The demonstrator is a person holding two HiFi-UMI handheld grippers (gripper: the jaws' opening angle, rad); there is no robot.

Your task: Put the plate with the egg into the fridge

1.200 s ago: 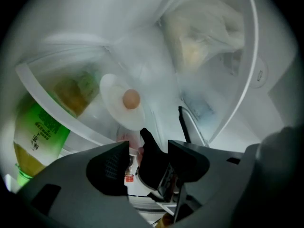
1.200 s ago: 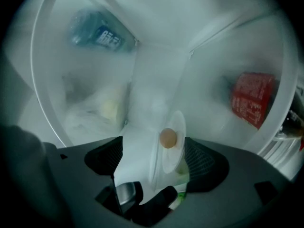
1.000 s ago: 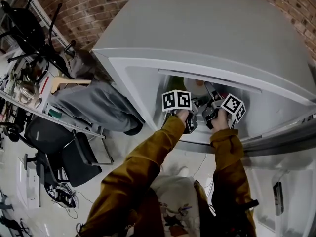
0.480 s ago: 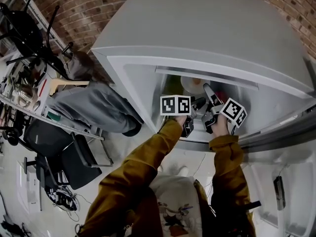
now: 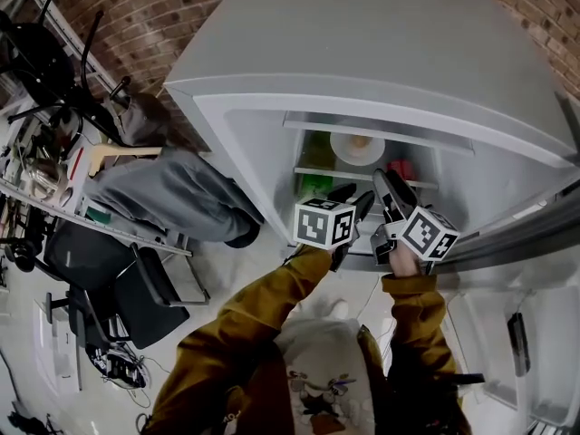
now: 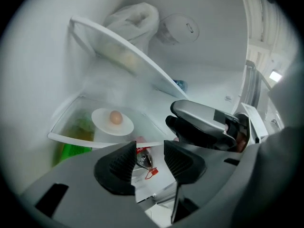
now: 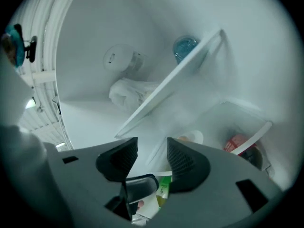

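Fridge shelf [image 6: 71,137]: plate [image 6: 102,123]. Left gripper [image 6: 149,148], right gripper [image 7: 152,146] empty, jaws just part-closed.

A smooth white plate [image 6: 105,127] lies on a clear glass shelf [image 6: 71,121] in the matt grey fridge [image 5: 381,43].

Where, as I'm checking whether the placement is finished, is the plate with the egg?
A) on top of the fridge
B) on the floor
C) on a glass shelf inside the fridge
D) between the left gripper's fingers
C: the plate with the egg rests on the glass shelf, and nothing grips it.
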